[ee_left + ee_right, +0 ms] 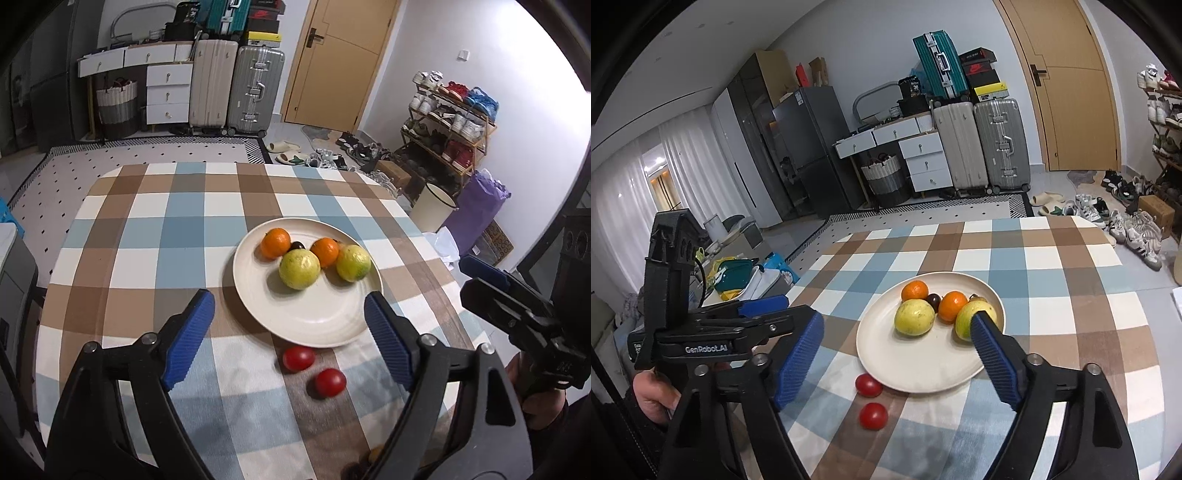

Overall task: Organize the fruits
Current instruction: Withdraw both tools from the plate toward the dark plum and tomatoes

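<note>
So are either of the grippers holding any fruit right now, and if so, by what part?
Nothing is held. The left gripper and right gripper both stand open and empty above the table, with the fruit lying free on the plate and cloth.

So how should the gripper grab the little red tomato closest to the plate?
Pinch the tomato nearest the plate across its round middle, coming from above. It lies right by the plate rim, with the other tomato close on the opposite side, so set the fingers across its two free sides.
</note>
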`<state>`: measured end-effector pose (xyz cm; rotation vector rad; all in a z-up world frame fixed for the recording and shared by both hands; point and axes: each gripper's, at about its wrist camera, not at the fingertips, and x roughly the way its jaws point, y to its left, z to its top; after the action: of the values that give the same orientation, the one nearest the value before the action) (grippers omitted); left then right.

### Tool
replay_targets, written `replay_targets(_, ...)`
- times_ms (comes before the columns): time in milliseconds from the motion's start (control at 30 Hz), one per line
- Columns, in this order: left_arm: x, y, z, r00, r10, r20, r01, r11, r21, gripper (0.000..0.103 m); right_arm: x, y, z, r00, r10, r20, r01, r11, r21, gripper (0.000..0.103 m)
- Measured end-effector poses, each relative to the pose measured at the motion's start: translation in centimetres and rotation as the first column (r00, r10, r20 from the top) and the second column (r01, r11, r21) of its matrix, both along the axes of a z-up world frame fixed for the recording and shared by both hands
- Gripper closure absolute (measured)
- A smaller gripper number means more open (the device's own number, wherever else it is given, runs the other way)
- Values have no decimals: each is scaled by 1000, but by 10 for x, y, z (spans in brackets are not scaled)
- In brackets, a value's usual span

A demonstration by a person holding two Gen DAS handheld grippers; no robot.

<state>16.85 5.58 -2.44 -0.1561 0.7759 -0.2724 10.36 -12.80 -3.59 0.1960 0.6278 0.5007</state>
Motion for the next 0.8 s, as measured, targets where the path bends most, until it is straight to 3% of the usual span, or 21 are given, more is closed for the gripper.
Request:
replay_targets(300, -37, -1, -4, 1000, 17, 22, -16, 1000, -24, 3, -27, -5, -2, 1000, -8, 1, 8, 1000, 1, 13)
replay_targets(533, -68, -1, -8, 999, 12, 37, -11, 1000, -16, 1, -53, -8, -4, 1000, -16, 11, 16, 1000, 6, 11)
replay_targets(800, -105, -16, -22, 999, -25, 47, 22, 997, 68, 1, -82, -4, -6, 1000, -5, 29, 4, 1000, 3, 8)
